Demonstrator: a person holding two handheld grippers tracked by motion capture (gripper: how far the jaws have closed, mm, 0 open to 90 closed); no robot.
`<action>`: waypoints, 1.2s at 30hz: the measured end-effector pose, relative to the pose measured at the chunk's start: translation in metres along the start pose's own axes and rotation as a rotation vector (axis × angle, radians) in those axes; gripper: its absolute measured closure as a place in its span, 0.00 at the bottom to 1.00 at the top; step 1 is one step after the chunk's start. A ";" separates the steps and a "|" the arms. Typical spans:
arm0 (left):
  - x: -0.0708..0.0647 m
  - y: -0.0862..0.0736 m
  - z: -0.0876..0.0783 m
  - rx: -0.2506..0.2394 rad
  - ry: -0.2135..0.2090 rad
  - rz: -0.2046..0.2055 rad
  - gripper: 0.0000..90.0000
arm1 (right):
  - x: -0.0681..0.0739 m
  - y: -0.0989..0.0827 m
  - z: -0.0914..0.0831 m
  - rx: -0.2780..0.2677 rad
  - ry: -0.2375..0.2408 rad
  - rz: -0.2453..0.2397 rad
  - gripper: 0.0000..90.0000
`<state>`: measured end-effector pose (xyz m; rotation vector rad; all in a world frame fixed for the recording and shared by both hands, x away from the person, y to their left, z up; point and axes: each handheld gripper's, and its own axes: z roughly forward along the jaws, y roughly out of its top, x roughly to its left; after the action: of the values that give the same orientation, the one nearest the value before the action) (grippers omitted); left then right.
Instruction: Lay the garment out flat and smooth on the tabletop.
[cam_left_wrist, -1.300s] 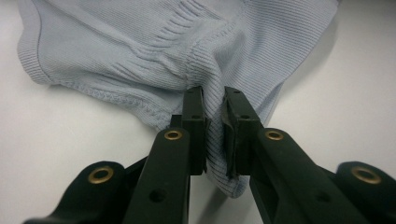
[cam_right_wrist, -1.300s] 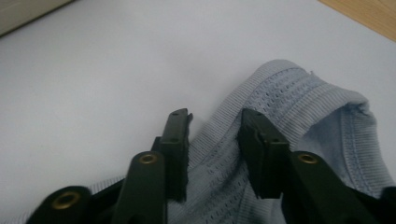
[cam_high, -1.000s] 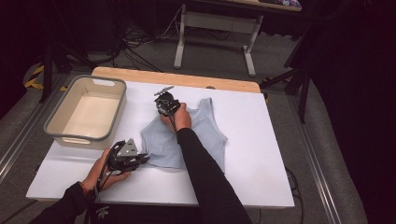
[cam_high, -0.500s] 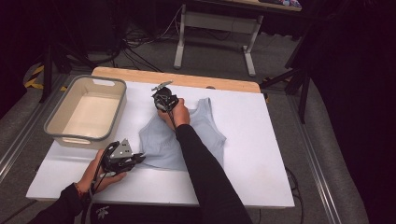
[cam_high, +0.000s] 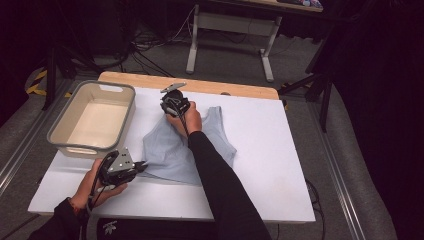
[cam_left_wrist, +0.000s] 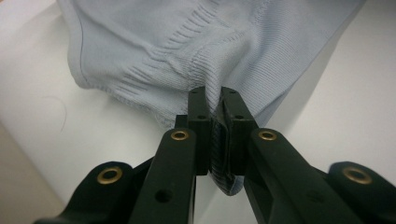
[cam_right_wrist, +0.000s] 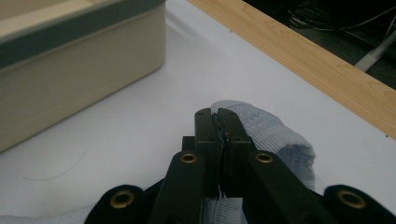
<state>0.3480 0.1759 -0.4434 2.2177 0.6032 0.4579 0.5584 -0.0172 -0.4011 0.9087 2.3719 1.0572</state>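
I have the pale blue knit top (cam_high: 175, 150) lying near the middle of the white table (cam_high: 280, 150), its hem toward my edge and its shoulder straps toward the far wooden edge. My left gripper (cam_high: 141, 166) sits at the near left corner of the garment with its jaws clamped on a bunched fold of the ribbed hem (cam_left_wrist: 219, 93), so that corner cannot slip when I pull. My right gripper (cam_high: 172, 105) has pinched a strap end (cam_right_wrist: 261, 123) at the far side; its jaws are closed tight on the fabric, which rises slightly off the table there. Holding two opposite ends like this looks to me like the setup for folding or carrying the top. The beige bin (cam_high: 122, 90) stands empty at the far left corner, just beside the garment, probably where it ends up.
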 end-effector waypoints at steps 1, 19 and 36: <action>0.000 -0.001 -0.001 0.000 0.001 -0.003 0.94 | 0.000 0.001 -0.002 -0.012 0.009 0.003 0.97; -0.008 0.032 -0.018 -0.142 -0.048 0.059 0.95 | 0.003 0.011 -0.030 -0.080 0.036 -0.043 0.97; -0.032 0.080 0.019 -0.186 -0.152 0.180 0.95 | -0.024 0.002 -0.060 -0.118 0.038 -0.027 0.97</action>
<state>0.3531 0.0998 -0.3982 2.1133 0.2709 0.4140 0.5416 -0.0634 -0.3595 0.8189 2.3179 1.2002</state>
